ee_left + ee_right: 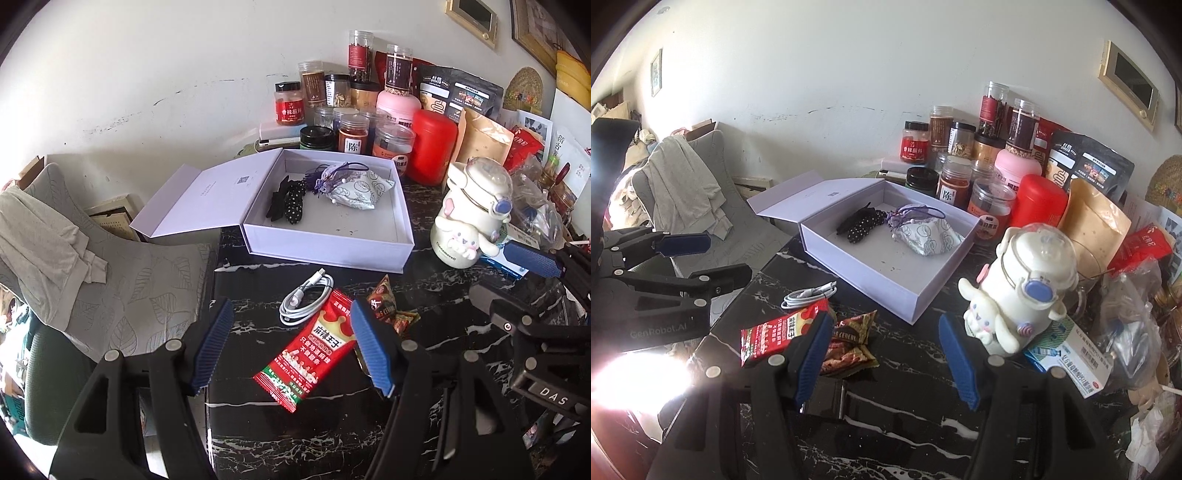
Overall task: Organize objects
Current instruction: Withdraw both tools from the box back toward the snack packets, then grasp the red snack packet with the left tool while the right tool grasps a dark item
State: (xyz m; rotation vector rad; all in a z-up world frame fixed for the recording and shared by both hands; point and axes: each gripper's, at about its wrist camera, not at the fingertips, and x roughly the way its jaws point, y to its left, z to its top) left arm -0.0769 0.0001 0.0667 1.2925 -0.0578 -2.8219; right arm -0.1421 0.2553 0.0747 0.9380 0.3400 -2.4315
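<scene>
Where the black marble-veined table (369,424) meets a scuffed white wall (166,74), an open lilac box (325,240) sits with its lid folded flat toward a grey leaf-patterned chair (147,288). Inside the box lie a black dotted hair clip (291,206) and a patterned sachet (354,192). Behind the box stands a crowd of spice jars (354,136); to its right stands a white cartoon bottle (472,210). In front of the box lie a coiled white cable (306,299), a red snack packet (314,350) and brown candy wrappers (849,343). The left gripper (291,347) hangs over the packet, jaws apart and empty. The right gripper (882,354) is likewise spread, holding nothing.
</scene>
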